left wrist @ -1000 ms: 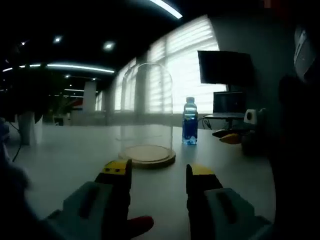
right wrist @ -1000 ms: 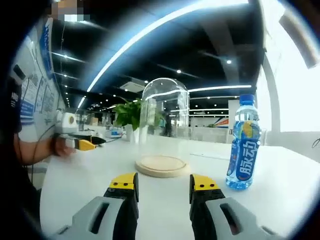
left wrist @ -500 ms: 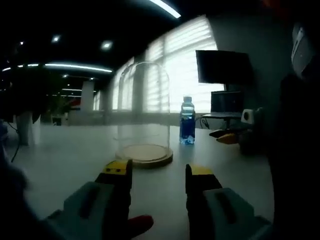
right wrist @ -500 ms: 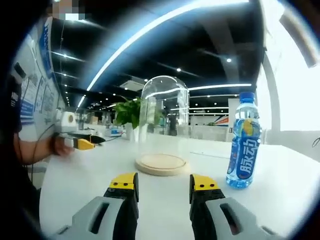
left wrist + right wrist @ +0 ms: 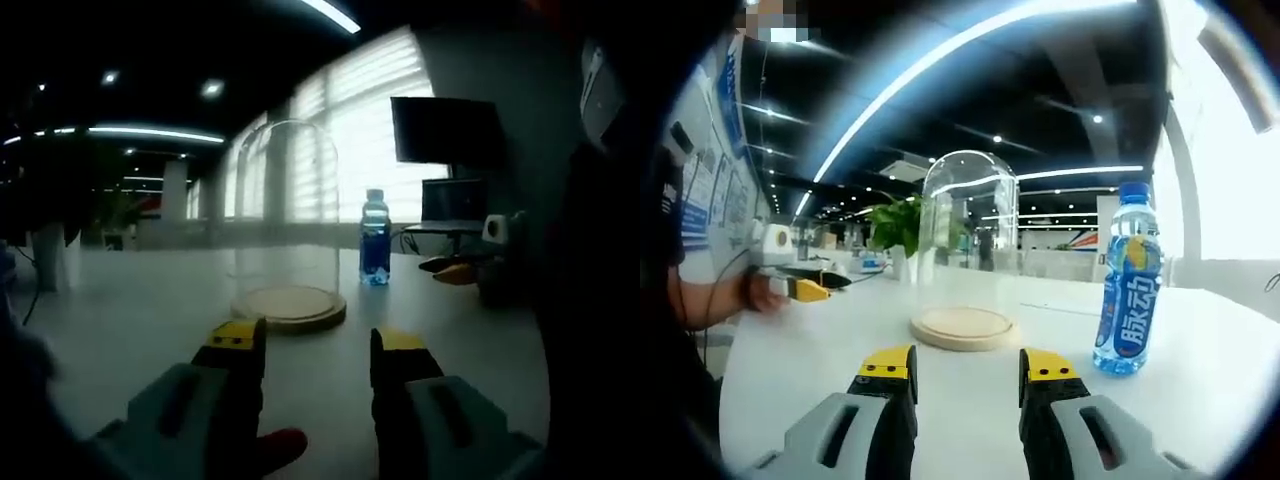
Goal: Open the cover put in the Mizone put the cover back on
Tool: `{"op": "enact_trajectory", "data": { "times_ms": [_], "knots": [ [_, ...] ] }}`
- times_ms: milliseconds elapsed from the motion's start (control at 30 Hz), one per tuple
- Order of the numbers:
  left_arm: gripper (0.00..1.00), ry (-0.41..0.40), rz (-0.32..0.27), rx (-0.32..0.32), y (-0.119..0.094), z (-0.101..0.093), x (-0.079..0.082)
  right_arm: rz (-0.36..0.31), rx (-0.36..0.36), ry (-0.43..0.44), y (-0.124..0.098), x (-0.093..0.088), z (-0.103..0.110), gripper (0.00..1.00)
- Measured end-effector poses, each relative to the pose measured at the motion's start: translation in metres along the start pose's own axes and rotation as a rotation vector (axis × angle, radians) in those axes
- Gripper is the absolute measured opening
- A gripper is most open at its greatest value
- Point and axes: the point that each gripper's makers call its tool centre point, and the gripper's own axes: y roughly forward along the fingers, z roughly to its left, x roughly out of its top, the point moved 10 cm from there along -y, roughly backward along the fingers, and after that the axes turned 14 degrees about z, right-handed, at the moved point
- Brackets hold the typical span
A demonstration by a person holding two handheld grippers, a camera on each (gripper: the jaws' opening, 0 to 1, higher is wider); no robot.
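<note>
A clear glass dome cover (image 5: 287, 205) (image 5: 969, 240) stands on a round wooden base (image 5: 289, 306) (image 5: 963, 327) on the white table. The blue Mizone bottle (image 5: 375, 239) (image 5: 1129, 280) stands upright beside it, apart from the base. My left gripper (image 5: 314, 343) is open and empty, low over the table, short of the base. My right gripper (image 5: 967, 366) is open and empty too, just in front of the base, with the bottle to its right. In the right gripper view the left gripper (image 5: 800, 284) appears at the left, held by a hand.
A potted plant (image 5: 899, 233) stands behind the dome. A monitor (image 5: 447, 133) and a laptop (image 5: 452, 210) sit at the far right in the left gripper view. The white table (image 5: 1200, 350) stretches wide around the base.
The left gripper view has shifted slightly, so dome and bottle sit a little further left. The right gripper view is nearly unchanged. Both grippers stay open.
</note>
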Motion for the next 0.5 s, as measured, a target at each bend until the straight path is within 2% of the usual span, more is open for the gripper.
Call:
{"op": "enact_trajectory", "data": {
  "times_ms": [133, 300, 500],
  "knots": [
    [0.35, 0.004, 0.015, -0.005, 0.0014, -0.0012, -0.0008, 0.001, -0.002, -0.006, -0.0001, 0.0002, 0.0005, 0.33],
    [0.35, -0.016, -0.008, -0.008, -0.0008, -0.0001, 0.0011, 0.002, -0.002, -0.007, -0.0003, 0.0002, 0.0007, 0.33],
    [0.35, -0.011, -0.01, -0.006, -0.001, -0.0006, 0.0013, 0.001, -0.003, -0.006, -0.0005, 0.0001, 0.0003, 0.33]
  ]
}}
